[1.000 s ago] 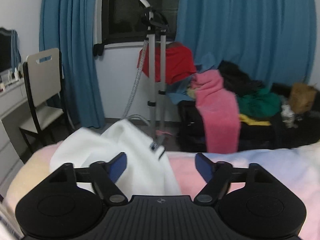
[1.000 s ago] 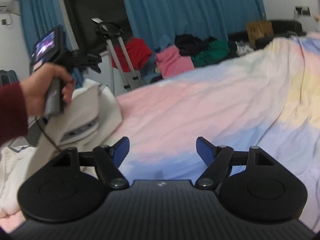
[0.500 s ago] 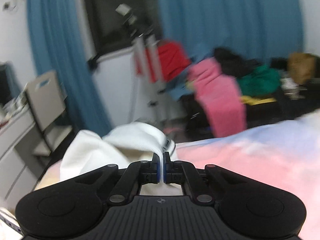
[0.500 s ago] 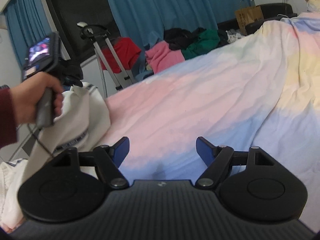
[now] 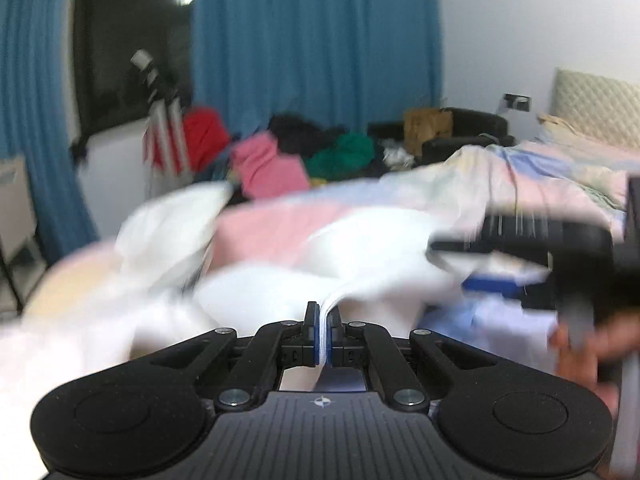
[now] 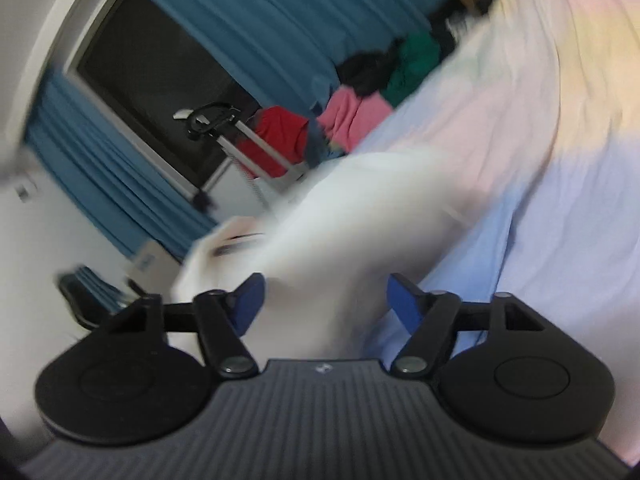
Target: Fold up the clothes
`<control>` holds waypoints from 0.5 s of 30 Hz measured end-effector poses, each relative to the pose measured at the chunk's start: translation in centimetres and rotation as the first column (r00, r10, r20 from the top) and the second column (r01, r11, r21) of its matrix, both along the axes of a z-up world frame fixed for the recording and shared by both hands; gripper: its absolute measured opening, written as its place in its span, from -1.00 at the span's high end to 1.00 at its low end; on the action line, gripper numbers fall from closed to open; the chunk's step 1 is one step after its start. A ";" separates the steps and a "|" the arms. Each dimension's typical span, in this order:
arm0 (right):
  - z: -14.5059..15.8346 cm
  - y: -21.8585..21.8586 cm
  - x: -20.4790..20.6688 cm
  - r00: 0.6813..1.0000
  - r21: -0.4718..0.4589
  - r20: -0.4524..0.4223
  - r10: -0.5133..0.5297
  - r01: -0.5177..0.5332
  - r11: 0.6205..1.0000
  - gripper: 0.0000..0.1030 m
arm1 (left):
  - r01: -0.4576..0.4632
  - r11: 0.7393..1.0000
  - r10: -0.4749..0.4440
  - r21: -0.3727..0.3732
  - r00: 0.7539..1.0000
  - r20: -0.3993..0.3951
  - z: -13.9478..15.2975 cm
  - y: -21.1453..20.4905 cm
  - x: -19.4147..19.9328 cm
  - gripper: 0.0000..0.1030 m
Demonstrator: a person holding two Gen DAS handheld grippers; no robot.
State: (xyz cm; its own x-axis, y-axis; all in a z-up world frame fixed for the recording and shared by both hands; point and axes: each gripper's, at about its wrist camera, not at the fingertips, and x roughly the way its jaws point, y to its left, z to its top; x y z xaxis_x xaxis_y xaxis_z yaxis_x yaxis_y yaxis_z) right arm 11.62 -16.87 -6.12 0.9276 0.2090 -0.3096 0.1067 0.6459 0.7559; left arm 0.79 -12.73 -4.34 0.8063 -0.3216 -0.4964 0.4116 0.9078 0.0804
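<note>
Both tongs are now at the white garment (image 5: pixel 360 248): the left gripper (image 5: pixel 323 322) is clamped on a thin fold of its edge, while the right gripper (image 6: pixel 322 298) stands wide apart, its blue pads flanking the cloth without pinching it. A second ago the left jaws were spread in front of the heaped garment; half a second ago they had closed on it, and now the cloth is drawn out across the pastel bedspread (image 5: pixel 272 224), stretching from the clamp toward 1 o'clock in the left view. There the right gripper's black body and blue pad have come in at 3 o'clock, beside the fabric, where before it hung back over bare bedding. In the right view the garment runs from 6 toward 12 o'clock between the spread fingers. Heavy blur suggests fast motion. My judgement: the garment is being picked up and spread, with a second grasp likely next before any fold can begin.
</note>
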 end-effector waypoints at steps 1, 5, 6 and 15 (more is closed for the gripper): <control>-0.2 -0.1 0.0 1.000 0.017 -0.015 0.000 0.000 1.000 -0.32 | -0.008 1.000 0.008 -0.015 1.000 -0.006 -0.8 0.9 -0.6 0.94; -1.6 -0.3 0.2 0.994 0.074 -0.106 0.005 0.003 0.997 -0.27 | -0.054 0.993 0.053 -0.102 0.999 -0.013 -3.0 4.1 -1.4 0.93; -1.8 -0.4 0.1 0.993 0.093 -0.121 -0.005 0.016 0.996 -0.27 | -0.067 0.988 0.065 -0.141 0.998 -0.015 -3.2 4.7 -1.3 0.92; -3.5 -0.2 0.9 0.974 0.189 -0.225 -0.039 0.083 0.979 -0.27 | -0.096 0.951 0.075 -0.293 0.994 -0.082 -3.6 6.7 -0.1 0.88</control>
